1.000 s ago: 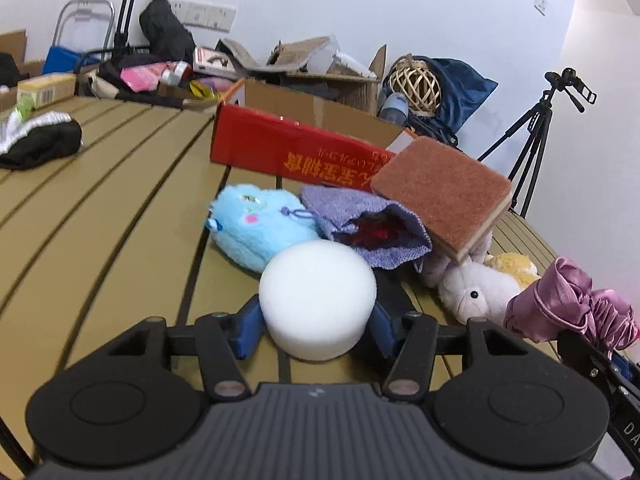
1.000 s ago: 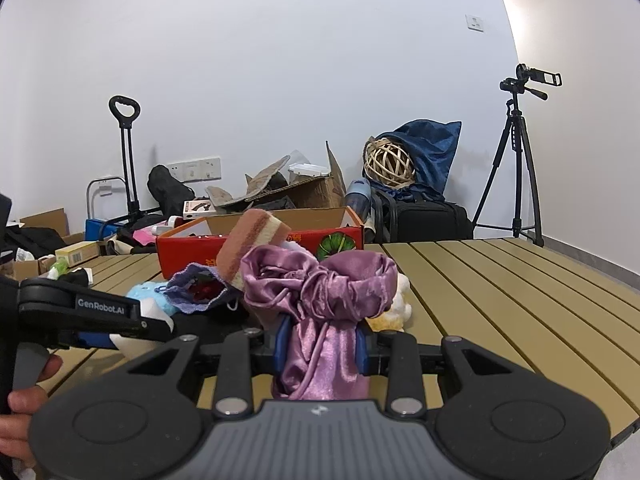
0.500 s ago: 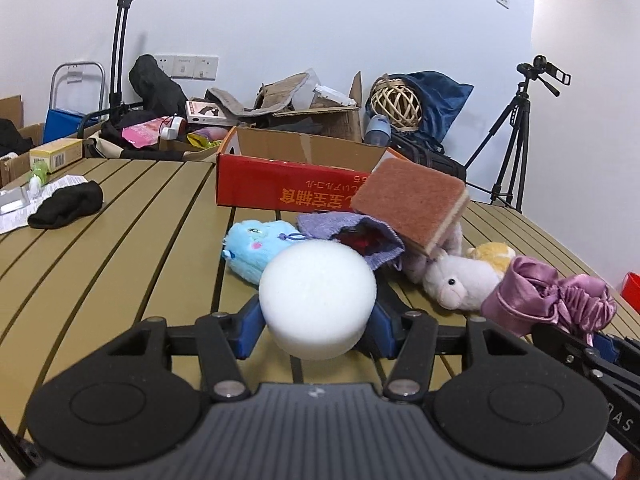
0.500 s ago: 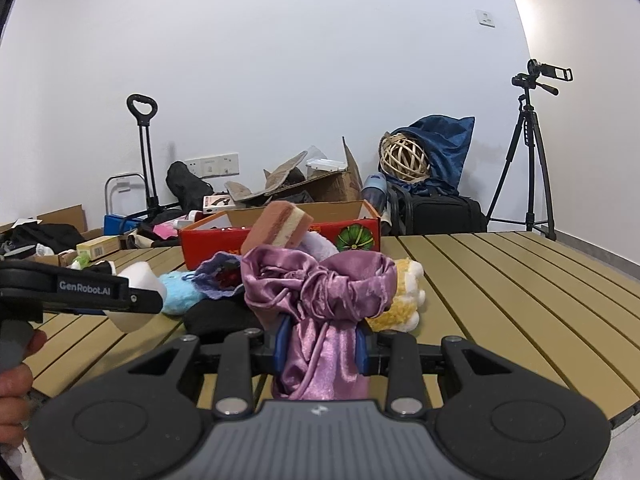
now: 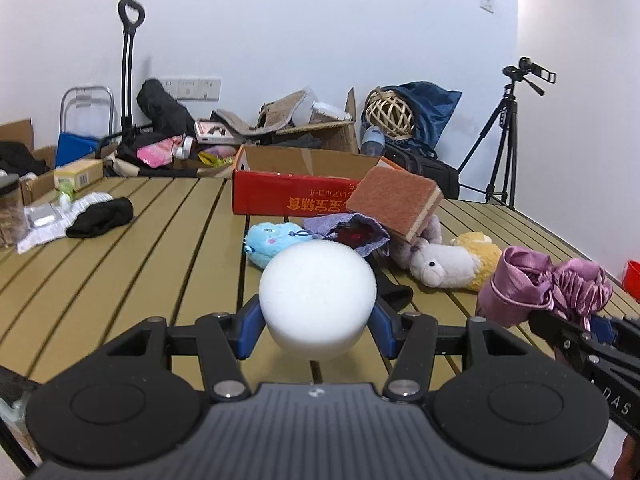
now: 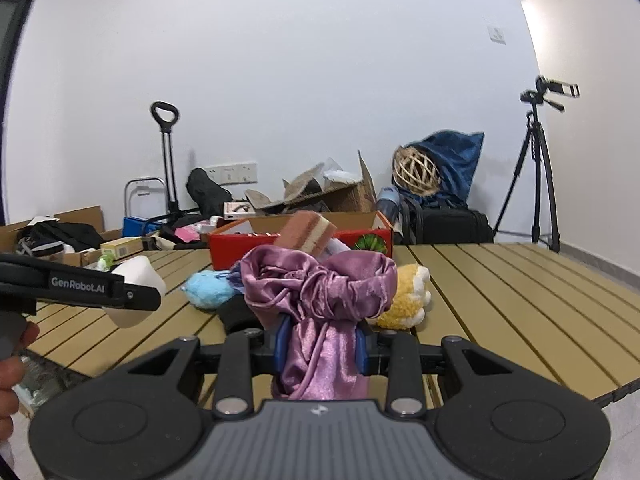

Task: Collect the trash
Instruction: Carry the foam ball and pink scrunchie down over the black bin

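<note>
My left gripper [image 5: 318, 320] is shut on a white round foam sponge [image 5: 318, 300] and holds it above the near edge of the slatted table [image 5: 160, 248]. My right gripper [image 6: 320, 344] is shut on a purple satin cloth [image 6: 320, 292], also raised over the table's near edge; the cloth also shows in the left wrist view [image 5: 544, 288]. The left gripper and sponge show at the left of the right wrist view [image 6: 136, 292]. A red cardboard box [image 5: 296, 196] stands open at the table's far side.
A pile lies in front of the box: a brown sponge block [image 5: 396, 200], a blue plush [image 5: 272, 240], a purple pouch [image 5: 352, 232], a pink plush [image 5: 436, 264], a yellow plush [image 6: 408, 296]. A black cloth [image 5: 100, 216] and papers lie left. A tripod [image 6: 536, 172] stands right.
Both grippers have pulled back and risen from the pile while keeping their loads. The views now take in more of the table and room.
</note>
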Action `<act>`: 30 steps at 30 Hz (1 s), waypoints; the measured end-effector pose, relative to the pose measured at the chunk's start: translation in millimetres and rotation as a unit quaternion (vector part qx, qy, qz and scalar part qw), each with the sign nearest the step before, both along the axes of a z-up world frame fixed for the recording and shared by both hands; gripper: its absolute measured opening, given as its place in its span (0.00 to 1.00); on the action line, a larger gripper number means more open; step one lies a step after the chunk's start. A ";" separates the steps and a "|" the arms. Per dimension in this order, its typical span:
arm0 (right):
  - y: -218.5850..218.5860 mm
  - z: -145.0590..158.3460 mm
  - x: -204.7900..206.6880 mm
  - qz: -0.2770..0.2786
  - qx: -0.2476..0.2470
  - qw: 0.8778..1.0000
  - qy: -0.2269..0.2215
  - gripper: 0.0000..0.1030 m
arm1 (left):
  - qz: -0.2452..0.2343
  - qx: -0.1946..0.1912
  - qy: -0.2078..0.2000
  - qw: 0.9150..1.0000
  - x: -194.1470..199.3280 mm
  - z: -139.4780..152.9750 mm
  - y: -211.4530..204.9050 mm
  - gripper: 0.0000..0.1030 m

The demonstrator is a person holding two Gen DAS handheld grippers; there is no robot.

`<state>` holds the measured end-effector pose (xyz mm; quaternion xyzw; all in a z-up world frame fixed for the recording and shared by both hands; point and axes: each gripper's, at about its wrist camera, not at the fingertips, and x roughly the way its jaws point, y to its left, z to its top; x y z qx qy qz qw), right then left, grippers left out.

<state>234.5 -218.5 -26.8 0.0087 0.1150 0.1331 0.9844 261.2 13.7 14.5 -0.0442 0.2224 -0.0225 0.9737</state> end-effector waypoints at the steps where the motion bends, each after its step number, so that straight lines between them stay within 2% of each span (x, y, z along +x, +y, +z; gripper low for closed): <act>1: 1.0 0.9 -5.3 0.003 -0.004 1.000 -0.005 0.30 | -0.002 0.004 -0.004 1.000 -6.3 1.1 0.0 0.54; 8: -0.3 2.2 -40.2 0.014 -0.017 1.000 -0.009 0.30 | -0.016 0.018 -0.010 1.000 -45.6 4.3 -3.5 0.54; 14: -0.8 -2.3 -68.5 0.026 -0.011 1.000 -0.008 0.30 | -0.023 0.027 0.003 0.999 -76.8 -7.3 -5.2 0.54; 21: 3.8 -23.7 -90.4 0.044 -0.025 0.998 0.024 0.30 | -0.031 0.038 0.033 0.998 -99.4 -28.9 -4.4 0.54; 30: 15.0 -58.7 -98.4 0.064 -0.045 0.993 0.089 0.30 | -0.031 0.062 0.072 0.995 -105.3 -57.2 0.4 0.54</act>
